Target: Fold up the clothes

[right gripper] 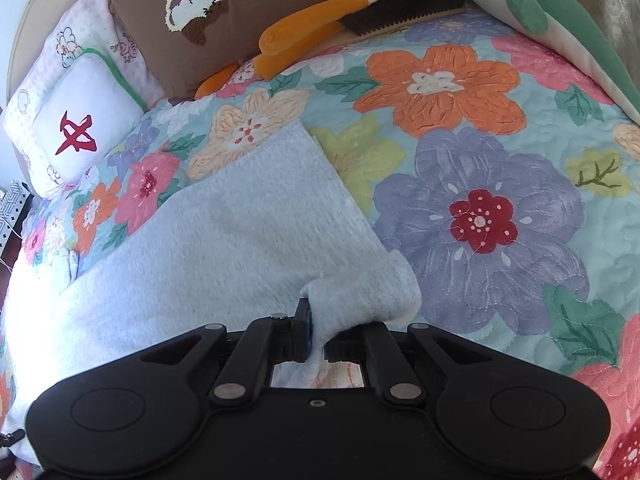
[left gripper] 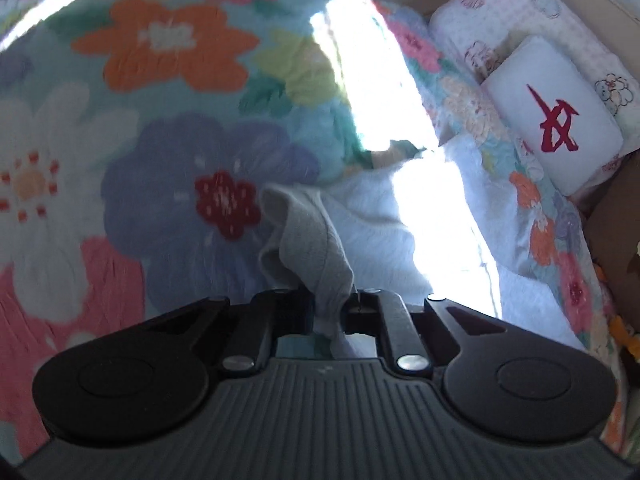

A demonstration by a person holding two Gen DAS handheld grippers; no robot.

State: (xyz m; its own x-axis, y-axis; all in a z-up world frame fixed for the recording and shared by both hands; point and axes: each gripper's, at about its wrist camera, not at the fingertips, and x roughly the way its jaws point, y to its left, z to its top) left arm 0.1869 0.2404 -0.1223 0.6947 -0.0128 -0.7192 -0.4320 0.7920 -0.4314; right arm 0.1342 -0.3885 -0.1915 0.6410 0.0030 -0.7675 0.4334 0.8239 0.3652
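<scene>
Right wrist view: right gripper (right gripper: 317,334) is clamped on a bunched corner of the pale grey garment (right gripper: 224,232), cloth pinched between the jaws and rolled into a thick fold just right of them. From that pinch the garment spreads up and left across the floral quilt (right gripper: 500,152); its long axis runs from the gripper toward the quilt's far left corner, and its far straight edge ends near a cream flower, short of the pillows. Garment's left part is washed out by sunlight, detail lost there. White cushion with red character (right gripper: 80,128) sits at the far left corner against a pink-patterned pillow (right gripper: 70,44); brown pillow (right gripper: 192,20) and an orange plush piece (right gripper: 304,36) lie along the far edge, a green and white plush (right gripper: 560,12) at the far right corner. Left wrist view, blurred: left gripper (left gripper: 334,312) is closed on a twisted grey fold of the garment (left gripper: 304,240), which rises from the jaws and trails right into a white, sunlit heap on the quilt (left gripper: 168,56). Same white cushion (left gripper: 556,116) lies at the right edge.
</scene>
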